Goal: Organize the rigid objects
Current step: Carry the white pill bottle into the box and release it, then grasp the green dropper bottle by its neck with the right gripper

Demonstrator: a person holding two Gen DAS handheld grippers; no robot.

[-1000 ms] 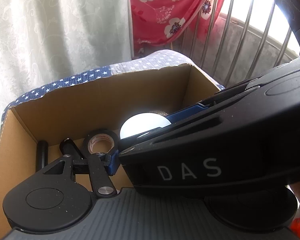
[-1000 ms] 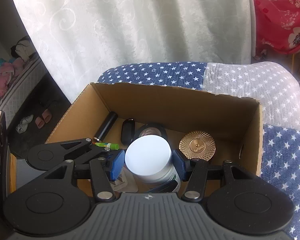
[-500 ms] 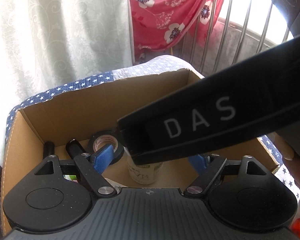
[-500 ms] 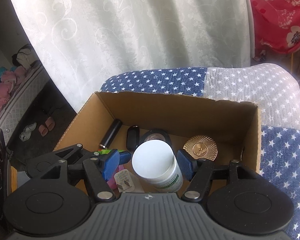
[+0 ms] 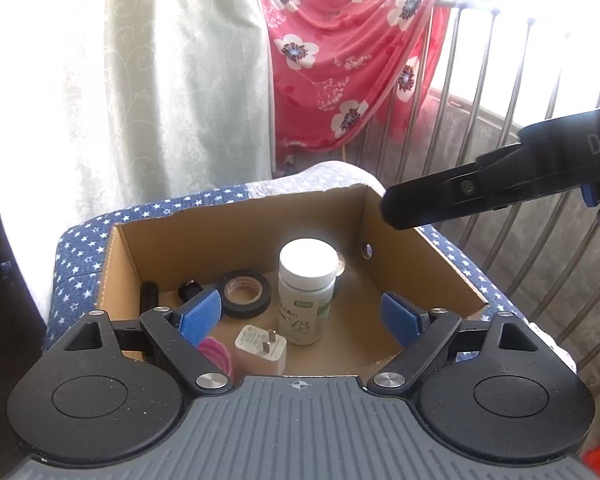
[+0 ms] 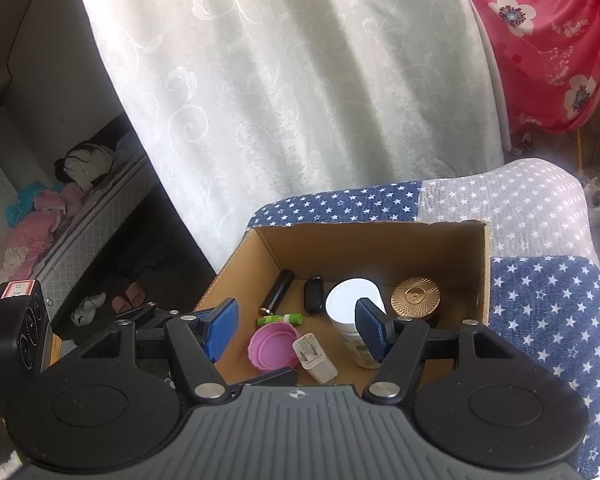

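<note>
Inside the cardboard box [image 5: 420,264], which sits on a star-patterned blue and grey cushion [image 6: 540,312], a white pill bottle [image 5: 306,292] with a white cap stands upright near the middle of the floor. Seen from the left wrist, the left gripper [image 5: 300,316] hovers above the near edge of the box with its blue pads spread wide and its jaws opening; the bottle appears between the pads but well beyond them, and neither pad touches it. Just left of the bottle lies a roll of black tape [image 5: 246,293], flat on the floor, and in front of the bottle a white plug adapter [image 5: 260,350] rests with its prongs up. A pink lid [image 5: 216,354] shows partly behind the left pad.

From the right wrist, the right gripper [image 6: 296,330] is held above the box with its jaws apart and nothing clamped between them. Its right pad overlaps the bottle [image 6: 350,308] in the picture, yet the bottle stands free on the box floor below. A gold ribbed jar lid [image 6: 415,297] sits just right of the bottle, a green tube [image 6: 280,320] and a black cylinder [image 6: 278,290] lie to its left, and the pink lid [image 6: 274,346] and the plug adapter [image 6: 314,358] lie nearest the gripper.
</note>
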